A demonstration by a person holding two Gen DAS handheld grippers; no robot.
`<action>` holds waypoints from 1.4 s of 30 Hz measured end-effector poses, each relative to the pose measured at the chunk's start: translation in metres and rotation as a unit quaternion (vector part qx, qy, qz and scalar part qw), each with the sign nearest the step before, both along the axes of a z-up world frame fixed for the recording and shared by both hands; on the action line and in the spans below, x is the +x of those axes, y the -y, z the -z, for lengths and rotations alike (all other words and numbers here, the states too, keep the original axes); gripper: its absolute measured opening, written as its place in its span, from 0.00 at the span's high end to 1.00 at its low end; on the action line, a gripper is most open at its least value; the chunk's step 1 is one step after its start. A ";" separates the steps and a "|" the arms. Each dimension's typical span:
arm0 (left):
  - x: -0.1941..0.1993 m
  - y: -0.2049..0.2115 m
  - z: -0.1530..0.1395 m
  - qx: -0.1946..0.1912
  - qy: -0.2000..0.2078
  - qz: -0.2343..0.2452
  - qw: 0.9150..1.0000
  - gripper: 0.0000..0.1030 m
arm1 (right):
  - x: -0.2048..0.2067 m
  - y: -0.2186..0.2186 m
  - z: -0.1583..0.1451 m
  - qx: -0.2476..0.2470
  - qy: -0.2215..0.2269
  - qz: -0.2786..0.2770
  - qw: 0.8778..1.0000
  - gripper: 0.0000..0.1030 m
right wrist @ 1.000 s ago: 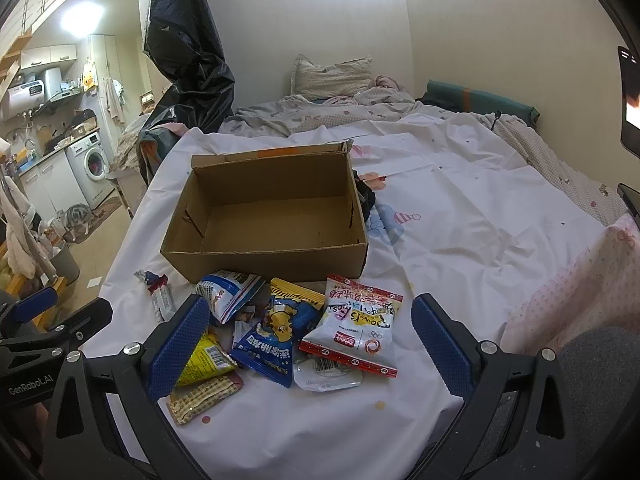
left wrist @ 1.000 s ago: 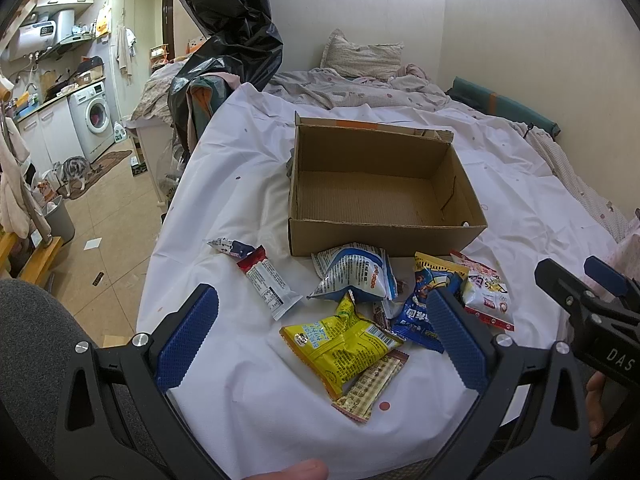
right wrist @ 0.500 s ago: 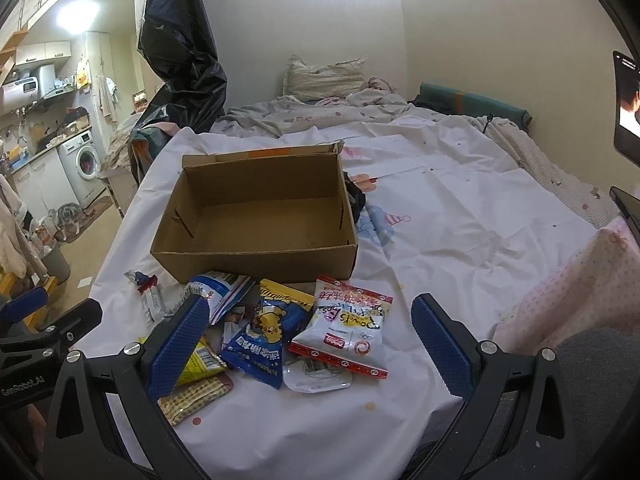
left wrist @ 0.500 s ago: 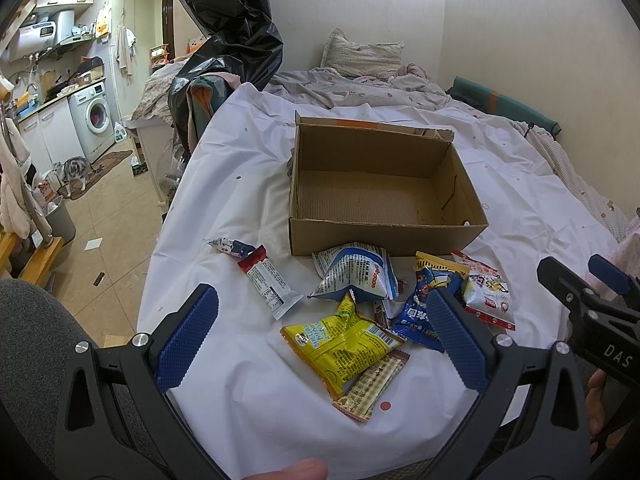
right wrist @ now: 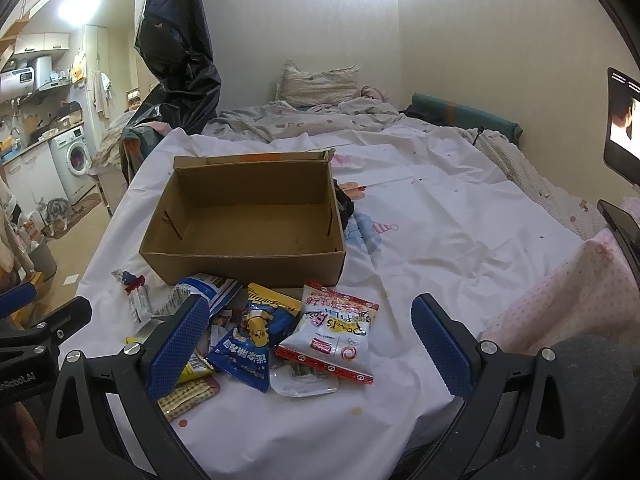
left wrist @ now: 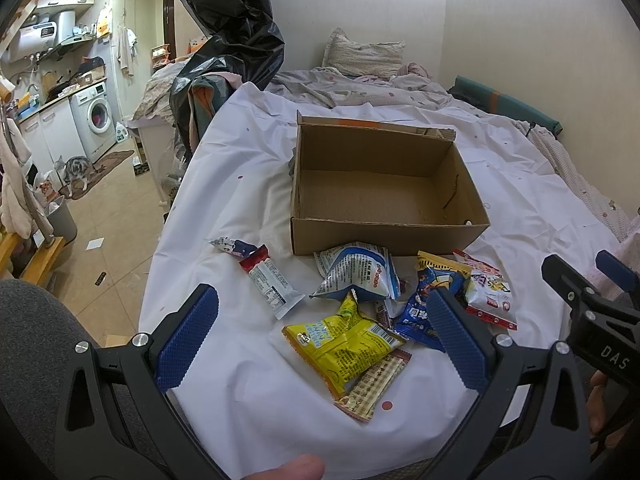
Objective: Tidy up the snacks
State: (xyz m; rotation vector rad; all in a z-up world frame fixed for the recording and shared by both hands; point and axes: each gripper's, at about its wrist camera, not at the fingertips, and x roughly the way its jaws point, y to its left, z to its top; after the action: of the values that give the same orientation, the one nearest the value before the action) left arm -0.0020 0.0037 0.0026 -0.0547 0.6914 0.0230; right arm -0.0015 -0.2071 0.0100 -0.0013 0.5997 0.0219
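Observation:
An empty cardboard box (left wrist: 384, 196) (right wrist: 248, 224) stands on the white sheet. In front of it lie several snack packets: a yellow bag (left wrist: 340, 340), a blue and white bag (left wrist: 356, 276), a dark blue bag (right wrist: 252, 340), a red and white bag (right wrist: 336, 332) (left wrist: 486, 294), a white bar (left wrist: 270, 284) and a checked wafer pack (left wrist: 376, 386). My left gripper (left wrist: 320, 340) hangs open near the yellow bag, holding nothing. Also open and holding nothing, my right gripper (right wrist: 308, 348) hovers close to the red and white bag.
The bed's left edge drops to a tiled floor with a washing machine (left wrist: 96, 120) and a cat (left wrist: 76, 168). A black plastic bag (left wrist: 228, 40) hangs at the back left. A pillow (right wrist: 316, 84) and rumpled bedding lie beyond the box. A screen (right wrist: 624, 124) stands at the right.
My right gripper has drifted slightly, so the box and packets sit a little further left in its view. The left gripper has barely moved. Both stay open.

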 end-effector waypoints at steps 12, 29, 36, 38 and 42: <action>0.001 -0.001 0.000 0.001 -0.003 -0.004 1.000 0.00 | 0.001 0.003 0.000 0.001 -0.004 0.007 1.000 0.00; 0.116 -0.049 0.017 -0.018 -0.217 -0.004 0.976 0.00 | 0.100 0.066 0.012 0.150 -0.193 0.011 0.970 0.00; 0.119 -0.029 0.069 -0.043 -0.305 0.011 0.951 0.02 | 0.146 0.087 0.052 0.201 -0.300 0.017 0.932 0.00; 0.121 -0.012 0.090 -0.035 -0.345 0.052 0.936 0.02 | 0.155 0.092 0.065 0.219 -0.328 0.014 0.919 0.00; 0.118 0.009 0.115 -0.009 -0.393 0.105 0.914 0.02 | 0.165 0.101 0.089 0.243 -0.367 0.028 0.898 0.00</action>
State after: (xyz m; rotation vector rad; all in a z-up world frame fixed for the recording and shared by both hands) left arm 0.1156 -0.0054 -0.1122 0.0153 1.5026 -0.1777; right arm 0.1634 -0.3083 -0.0792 0.5329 1.3393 0.1206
